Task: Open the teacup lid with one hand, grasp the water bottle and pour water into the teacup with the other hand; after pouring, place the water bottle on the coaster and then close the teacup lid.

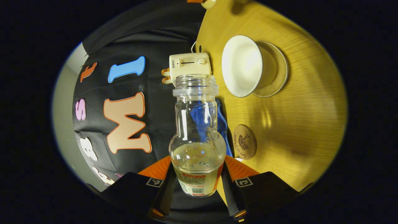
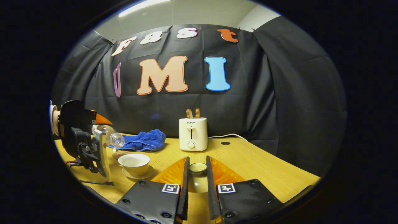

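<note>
In the left gripper view, the left gripper (image 1: 197,177) is clamped on a clear plastic water bottle (image 1: 197,137), one finger pressing each side of its labelled lower body. The bottle has no cap on its threaded mouth and holds a little water in its rounded belly. It is tipped over on its side, and its mouth points towards the white round teacup (image 1: 242,66), which stands open on a pale saucer (image 1: 277,70) on the yellow wooden table (image 1: 298,124). A round cork coaster with a tree print (image 1: 244,142) lies bare on the table just beside the bottle's body, near a blue cloth (image 1: 222,123). A cream toaster (image 1: 190,64) stands beyond the bottle's mouth.

In the right gripper view, the right gripper (image 2: 197,169) holds the small round teacup lid (image 2: 198,167) between its two fingers, raised above the table (image 2: 248,161). The left gripper (image 2: 79,130) shows at the left with the tilted bottle (image 2: 112,137), whose mouth hangs above the teacup (image 2: 134,163). The blue cloth (image 2: 144,140) and the toaster (image 2: 193,133) stand behind.
</note>
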A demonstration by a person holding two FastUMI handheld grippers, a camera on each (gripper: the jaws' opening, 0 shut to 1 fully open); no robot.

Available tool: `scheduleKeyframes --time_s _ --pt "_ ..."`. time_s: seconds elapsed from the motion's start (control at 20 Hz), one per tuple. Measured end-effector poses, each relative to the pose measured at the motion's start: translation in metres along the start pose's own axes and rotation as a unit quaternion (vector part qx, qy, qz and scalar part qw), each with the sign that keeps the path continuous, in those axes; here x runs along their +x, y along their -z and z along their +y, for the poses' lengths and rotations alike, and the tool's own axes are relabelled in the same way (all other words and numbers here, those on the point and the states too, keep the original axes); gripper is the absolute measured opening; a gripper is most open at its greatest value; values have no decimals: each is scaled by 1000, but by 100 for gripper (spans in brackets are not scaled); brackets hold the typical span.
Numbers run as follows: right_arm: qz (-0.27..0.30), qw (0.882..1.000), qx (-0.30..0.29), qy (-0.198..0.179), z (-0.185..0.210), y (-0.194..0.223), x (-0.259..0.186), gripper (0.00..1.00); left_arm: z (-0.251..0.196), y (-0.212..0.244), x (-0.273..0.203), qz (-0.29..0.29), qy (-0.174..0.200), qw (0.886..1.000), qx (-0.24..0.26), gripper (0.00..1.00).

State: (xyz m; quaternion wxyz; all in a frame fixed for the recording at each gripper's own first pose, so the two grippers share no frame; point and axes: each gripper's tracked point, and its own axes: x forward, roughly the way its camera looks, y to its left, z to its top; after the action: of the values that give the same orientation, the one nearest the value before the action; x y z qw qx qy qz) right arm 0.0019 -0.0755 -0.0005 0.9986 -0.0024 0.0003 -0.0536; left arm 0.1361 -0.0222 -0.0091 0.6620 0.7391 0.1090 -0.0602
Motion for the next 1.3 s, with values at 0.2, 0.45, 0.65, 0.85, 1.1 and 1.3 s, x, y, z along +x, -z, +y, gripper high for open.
scheduleKeyframes --time_s 0.2,0.45,0.65,0.85,1.1,1.3 --pt "0 1000 0 0 0 0 0 30 2 5 -1 7 5 1000 26 68" --pt "0 1000 0 0 0 1 0 30 5 5 2 7 4 999 54 67" --pt "0 1000 0 0 0 1 0 30 11 2 1 6 -1 997 81 67" --pt "0 1000 0 0 0 0 0 30 14 1 3 6 1 994 109 67" --pt "0 1000 0 0 0 0 0 30 31 -1 3 5 -13 988 152 67" --pt "1 1000 0 0 0 0 0 30 44 -3 3 1 -28 984 177 67"
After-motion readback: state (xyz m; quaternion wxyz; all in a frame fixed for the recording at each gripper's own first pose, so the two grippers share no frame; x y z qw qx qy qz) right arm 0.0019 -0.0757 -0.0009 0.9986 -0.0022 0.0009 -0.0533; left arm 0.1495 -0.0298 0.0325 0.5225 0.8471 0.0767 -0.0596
